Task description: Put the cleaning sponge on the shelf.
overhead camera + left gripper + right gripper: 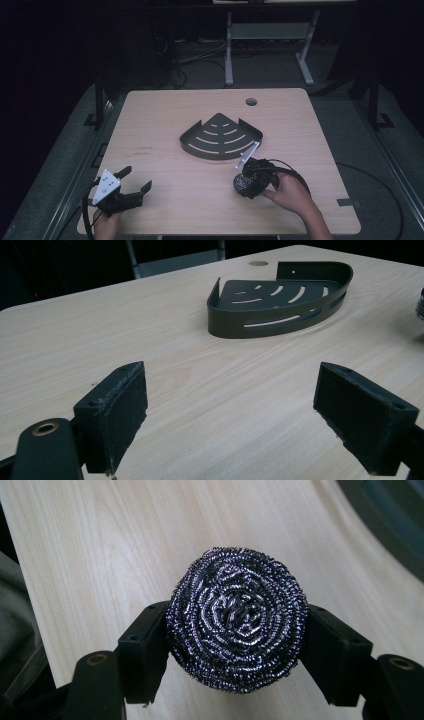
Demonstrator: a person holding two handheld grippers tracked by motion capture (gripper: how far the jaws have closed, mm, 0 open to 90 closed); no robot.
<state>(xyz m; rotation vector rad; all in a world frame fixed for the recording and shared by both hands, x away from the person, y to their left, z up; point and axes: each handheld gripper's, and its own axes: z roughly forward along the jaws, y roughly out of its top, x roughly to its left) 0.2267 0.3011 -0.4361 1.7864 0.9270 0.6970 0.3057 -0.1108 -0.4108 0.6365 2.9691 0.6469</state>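
Note:
A round steel-wool scourer (236, 620) sits squeezed between the two black jaws of my right gripper (235, 645). In the high view the scourer (241, 184) hangs just above the table, right of the middle, with the right gripper (248, 181) shut on it. A dark quarter-round slotted shelf tray (220, 136) lies on the middle of the wooden table, just beyond the scourer. My left gripper (134, 181) rests near the front left edge, jaws wide apart and holding nothing. The left gripper view has the tray (280, 302) farther off, past its open pads (120, 415).
The light wooden table (165, 120) has a round cable hole (251, 102) near its far edge. Cables trail from both grippers. A desk frame and loose cables stand on the dark floor beyond the table.

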